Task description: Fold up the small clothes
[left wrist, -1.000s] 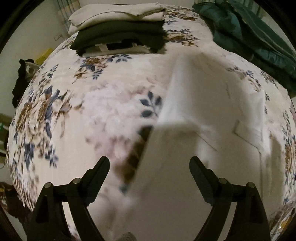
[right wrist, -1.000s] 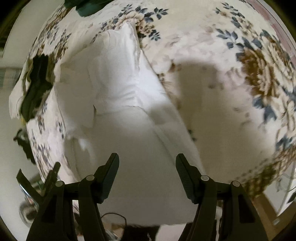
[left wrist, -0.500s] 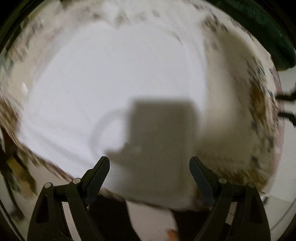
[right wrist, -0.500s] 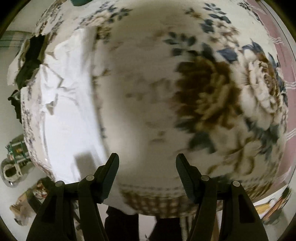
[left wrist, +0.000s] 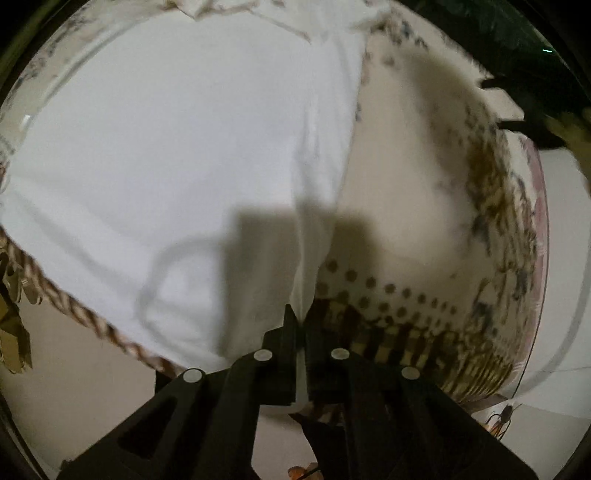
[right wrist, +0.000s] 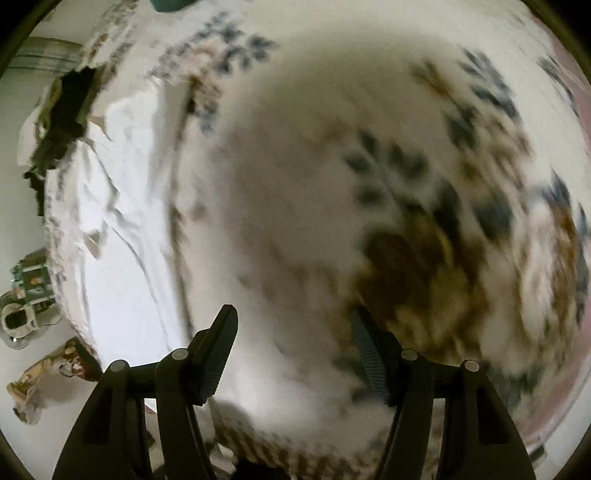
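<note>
A white garment (left wrist: 177, 147) lies spread on the floral bedspread (left wrist: 436, 229), filling the left and middle of the left wrist view. My left gripper (left wrist: 301, 325) is shut on the garment's near right edge at the foot of the bed. In the right wrist view the same white garment (right wrist: 122, 236) lies at the left, rumpled. My right gripper (right wrist: 291, 339) is open and empty above the bare floral bedspread (right wrist: 369, 184), to the right of the garment.
A stack of folded clothes (right wrist: 66, 110), dark on pale, sits at the far end of the bed. A dark green cloth (left wrist: 517, 33) lies at the top right. The bed's fringed edge (left wrist: 74, 306) and the floor (left wrist: 92, 387) show below.
My left gripper has gone from open to shut on the garment's edge. My right gripper has swung right, off the garment, over bare bedspread, still open.
</note>
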Available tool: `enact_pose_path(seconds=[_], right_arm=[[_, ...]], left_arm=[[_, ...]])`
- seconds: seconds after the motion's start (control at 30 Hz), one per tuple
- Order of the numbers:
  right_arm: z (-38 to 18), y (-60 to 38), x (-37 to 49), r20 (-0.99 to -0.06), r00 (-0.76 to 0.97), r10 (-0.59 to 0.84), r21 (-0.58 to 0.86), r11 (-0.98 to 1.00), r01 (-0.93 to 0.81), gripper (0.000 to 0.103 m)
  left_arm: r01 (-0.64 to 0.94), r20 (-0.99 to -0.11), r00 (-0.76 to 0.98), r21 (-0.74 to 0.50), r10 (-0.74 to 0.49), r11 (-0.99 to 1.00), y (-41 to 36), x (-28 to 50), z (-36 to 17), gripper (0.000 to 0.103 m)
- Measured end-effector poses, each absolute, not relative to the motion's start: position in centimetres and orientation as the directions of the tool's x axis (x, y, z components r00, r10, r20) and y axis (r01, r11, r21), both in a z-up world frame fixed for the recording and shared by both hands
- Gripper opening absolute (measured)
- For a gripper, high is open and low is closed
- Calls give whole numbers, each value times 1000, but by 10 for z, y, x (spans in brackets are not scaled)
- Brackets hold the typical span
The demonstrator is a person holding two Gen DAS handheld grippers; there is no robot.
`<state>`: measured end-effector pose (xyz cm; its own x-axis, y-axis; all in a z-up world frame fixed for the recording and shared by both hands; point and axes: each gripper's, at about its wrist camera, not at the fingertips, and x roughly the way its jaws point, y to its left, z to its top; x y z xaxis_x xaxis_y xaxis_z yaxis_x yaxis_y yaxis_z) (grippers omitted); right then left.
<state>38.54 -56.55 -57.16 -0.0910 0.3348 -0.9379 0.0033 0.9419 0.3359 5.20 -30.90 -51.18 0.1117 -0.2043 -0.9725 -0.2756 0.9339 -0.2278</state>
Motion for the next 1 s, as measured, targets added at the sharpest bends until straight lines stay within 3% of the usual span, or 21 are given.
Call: enact_pose_path(seconds=[0.23,0.5,0.53,0.57,0.63,1.0], right_arm=[[-594,-503,479,-867,-62,495,495,869,9,66],[-656,-443,540,-785,-121,607,590,793,148,66],[-661,-435,542,-782,-129,610,591,791,162,55],[-663,-429,544,-787,-134,603,584,797,157,28],[-655,-414,547,-825,-112,554,540,832,128,6],[-541,-284,551,-902,-31,431,432,900,-52,4]], left_arm=[[-319,-970,173,-217,-169,923,-274,47,-481,2],[-372,-968,203,-214,-146,903,-235,45,-464,2],[-375,-969,205,-211,-141,903,-233,46,-462,2],[-378,-968,210,-212,-139,901,-227,46,-460,2],[-383,-966,219,-218,-141,898,-214,48,-457,2],[-407,-945,287,-265,-153,874,-95,55,-430,1]])
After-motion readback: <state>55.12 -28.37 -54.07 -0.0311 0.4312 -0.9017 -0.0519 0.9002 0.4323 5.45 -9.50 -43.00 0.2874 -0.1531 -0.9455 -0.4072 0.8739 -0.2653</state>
